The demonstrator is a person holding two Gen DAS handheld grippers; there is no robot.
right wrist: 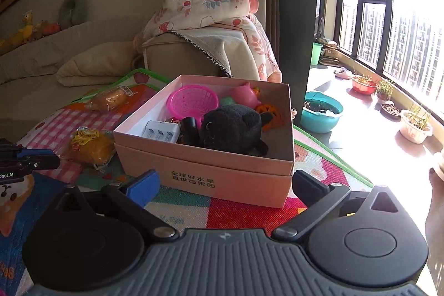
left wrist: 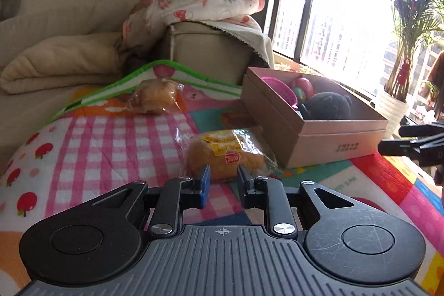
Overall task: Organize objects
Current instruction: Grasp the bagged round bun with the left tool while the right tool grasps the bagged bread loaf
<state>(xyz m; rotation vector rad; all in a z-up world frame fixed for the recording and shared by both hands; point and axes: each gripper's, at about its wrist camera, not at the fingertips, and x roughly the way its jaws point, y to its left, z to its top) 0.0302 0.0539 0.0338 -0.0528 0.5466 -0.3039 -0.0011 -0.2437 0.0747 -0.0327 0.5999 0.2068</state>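
A pink cardboard box (right wrist: 222,179) sits on the colourful play mat; it also shows in the left wrist view (left wrist: 327,140). It holds a black plush toy (right wrist: 233,126), a pink basket (right wrist: 191,99), a pink toy (right wrist: 245,95) and a white battery pack (right wrist: 161,131). A wrapped bread (left wrist: 224,154) lies left of the box, just ahead of my open left gripper (left wrist: 223,179); it shows in the right wrist view (right wrist: 88,146). A second wrapped bread (left wrist: 155,97) lies farther back. My right gripper (right wrist: 224,185) is open and empty, facing the box front.
A beige sofa with a folded blanket (left wrist: 61,60) and a flowered quilt (right wrist: 211,10) stands behind the mat. Plant pots (right wrist: 415,125) and a teal basin (right wrist: 322,113) sit on the floor by the window at right. The right gripper's tips (left wrist: 416,142) show at the left wrist view's right edge.
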